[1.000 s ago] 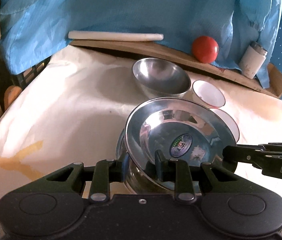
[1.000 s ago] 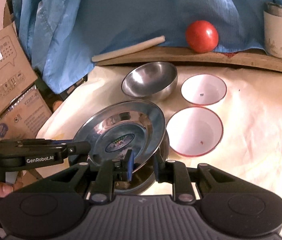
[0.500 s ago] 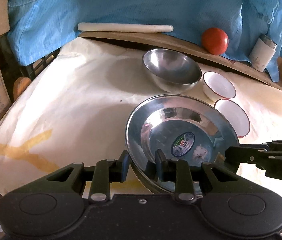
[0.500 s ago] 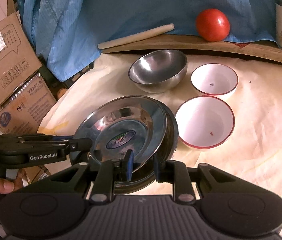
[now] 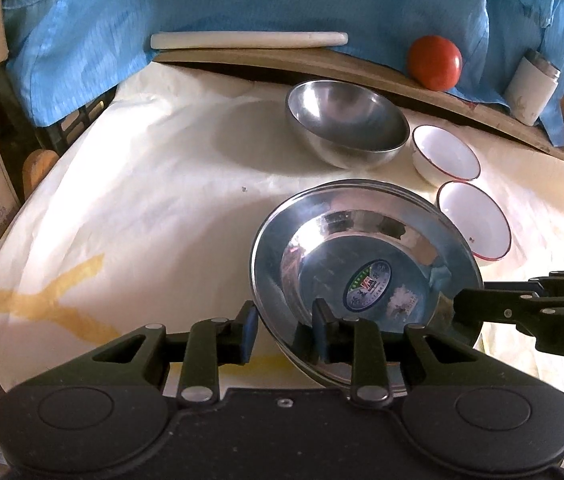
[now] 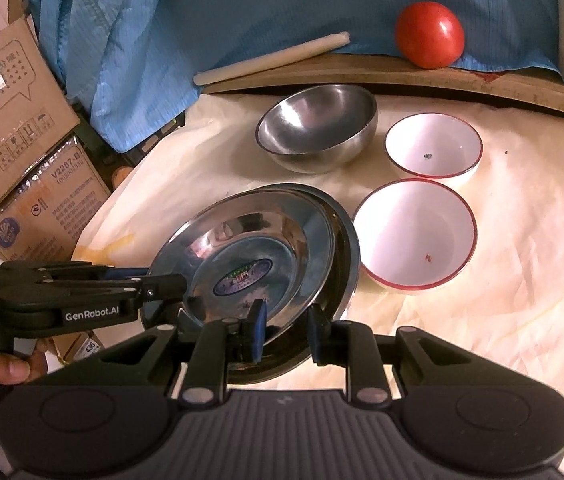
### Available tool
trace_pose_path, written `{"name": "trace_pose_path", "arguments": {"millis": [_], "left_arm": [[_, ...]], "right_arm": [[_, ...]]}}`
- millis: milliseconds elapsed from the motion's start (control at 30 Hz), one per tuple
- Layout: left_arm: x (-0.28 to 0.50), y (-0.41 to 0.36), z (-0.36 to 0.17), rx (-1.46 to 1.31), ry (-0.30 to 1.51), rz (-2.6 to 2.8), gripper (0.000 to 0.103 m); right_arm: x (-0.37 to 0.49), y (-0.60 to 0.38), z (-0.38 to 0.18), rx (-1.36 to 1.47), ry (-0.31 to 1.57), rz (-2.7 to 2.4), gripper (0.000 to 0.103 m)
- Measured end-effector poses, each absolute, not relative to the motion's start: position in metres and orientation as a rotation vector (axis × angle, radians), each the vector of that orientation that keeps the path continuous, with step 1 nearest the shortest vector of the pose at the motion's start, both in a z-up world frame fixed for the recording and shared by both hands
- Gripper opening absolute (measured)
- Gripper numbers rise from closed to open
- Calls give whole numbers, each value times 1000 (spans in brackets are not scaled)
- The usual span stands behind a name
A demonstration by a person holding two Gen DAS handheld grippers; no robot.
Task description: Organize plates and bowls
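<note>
A steel plate (image 5: 365, 252) with a sticker in its middle sits in a second steel plate (image 6: 341, 264) under it, on the cream cloth. My left gripper (image 5: 283, 330) has its jaws apart, one finger on each side of the plate's near-left rim. My right gripper (image 6: 283, 330) also straddles the rim with a gap showing; it enters the left wrist view (image 5: 459, 308) at the right. A steel bowl (image 5: 345, 124) and two white red-rimmed bowls (image 5: 445, 154) (image 5: 473, 220) stand behind.
A red tomato (image 5: 435, 63), a white rolling pin (image 5: 248, 39) and a white cup (image 5: 531, 92) sit on a wooden board (image 5: 282, 65) at the back. Blue cloth hangs behind. Cardboard boxes (image 6: 22, 128) stand off the table's left edge.
The top plate came down onto the plate under it. Both grippers' jaws have widened around the rim, and both cameras rose and drew back a little.
</note>
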State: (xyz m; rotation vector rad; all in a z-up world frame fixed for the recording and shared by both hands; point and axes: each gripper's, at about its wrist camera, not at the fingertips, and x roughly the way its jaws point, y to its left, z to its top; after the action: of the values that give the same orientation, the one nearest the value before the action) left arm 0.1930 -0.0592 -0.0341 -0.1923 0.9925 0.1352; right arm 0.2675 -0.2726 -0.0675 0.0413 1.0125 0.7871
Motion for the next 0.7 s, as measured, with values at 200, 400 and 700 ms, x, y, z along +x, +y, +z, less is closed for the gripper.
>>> {"name": "trace_pose_path", "arguments": {"millis": [200, 400, 700], "left_arm": [[194, -60, -35, -186, 1002, 133, 33], [194, -59, -37, -199, 1013, 111, 34], [194, -58, -36, -196, 1023, 98, 37]], "right_arm": [[269, -271, -68, 41, 1019, 787, 24], [269, -270, -68, 37, 1016, 781, 25], [271, -270, -68, 43, 1019, 776, 29]]}}
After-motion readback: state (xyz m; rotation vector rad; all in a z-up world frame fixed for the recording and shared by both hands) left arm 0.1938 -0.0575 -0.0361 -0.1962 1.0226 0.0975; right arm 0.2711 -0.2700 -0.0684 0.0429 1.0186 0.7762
